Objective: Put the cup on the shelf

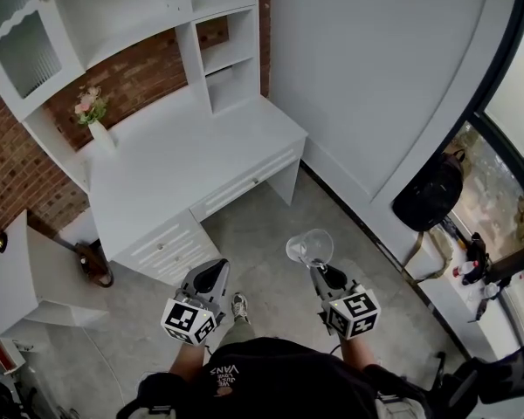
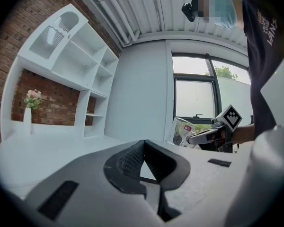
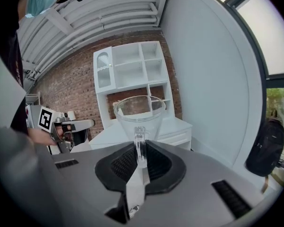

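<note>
Below me the grey floor [image 1: 279,234] meets a white desk with drawers. A vase [image 1: 100,135] of pink flowers stands on its surface [image 1: 183,160]. A white shelf [image 1: 218,55] rises above it against the brick wall [image 1: 135,81]. The plain white wall [image 1: 375,77] runs to a dark-framed window [image 1: 520,112] full of daylight, with a black backpack [image 1: 428,195] beside it.

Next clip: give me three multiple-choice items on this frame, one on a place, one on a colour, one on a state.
1. Where does the flower vase stand?
A. on the desk
B. on the floor
C. in the top shelf

2. What colour is the shelf unit?
A. black
B. white
C. green

3. What is the right hand-held gripper doing?
A. hanging open and empty
B. gripping a book
C. gripping the clear cup by its handle

Answers: 1 A, its base rests on the desktop; 2 B, it matches the white desk; 3 C, the handle sits clamped between the jaws.
</note>
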### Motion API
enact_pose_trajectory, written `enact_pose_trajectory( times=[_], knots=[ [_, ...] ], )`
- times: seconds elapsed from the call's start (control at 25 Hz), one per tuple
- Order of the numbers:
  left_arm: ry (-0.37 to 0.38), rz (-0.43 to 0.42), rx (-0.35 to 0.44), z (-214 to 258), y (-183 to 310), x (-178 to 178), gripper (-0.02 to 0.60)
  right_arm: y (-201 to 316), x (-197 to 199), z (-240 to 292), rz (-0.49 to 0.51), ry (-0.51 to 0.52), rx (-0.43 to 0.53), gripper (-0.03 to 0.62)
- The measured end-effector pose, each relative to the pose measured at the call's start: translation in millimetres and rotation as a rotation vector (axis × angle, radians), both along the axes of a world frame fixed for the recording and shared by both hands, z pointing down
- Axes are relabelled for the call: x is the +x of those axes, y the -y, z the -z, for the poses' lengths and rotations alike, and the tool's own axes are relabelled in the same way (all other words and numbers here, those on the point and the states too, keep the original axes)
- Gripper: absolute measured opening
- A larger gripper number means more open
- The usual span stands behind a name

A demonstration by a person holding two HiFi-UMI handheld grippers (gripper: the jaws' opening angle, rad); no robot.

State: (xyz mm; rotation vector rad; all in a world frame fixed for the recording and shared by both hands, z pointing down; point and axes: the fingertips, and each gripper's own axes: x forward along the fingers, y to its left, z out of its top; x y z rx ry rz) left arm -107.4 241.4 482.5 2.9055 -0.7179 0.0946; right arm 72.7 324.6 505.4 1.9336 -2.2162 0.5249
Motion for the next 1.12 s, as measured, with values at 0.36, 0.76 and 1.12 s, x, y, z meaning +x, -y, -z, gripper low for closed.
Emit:
enact_pose_trajectory(
  times=[0.36,0.76,1.12],
  knots=[
    [-0.019,-0.096,0.031,18.3,108.2,17.8,0.008,90.8,5.9,16.2,-0.076,-0.023,0.015,0.026],
    [-0.04,-0.182,0.005,18.2,204.0,27.3,0.008,164.3,9.3,22.4,-0.185,-0.023,0.025,0.026],
    [-0.006,-0.219,-0.013,2.9,231.4,67.0,0.008,191.3,48.4,16.3,-0.21,-0.029,0.012,0.026]
  ],
)
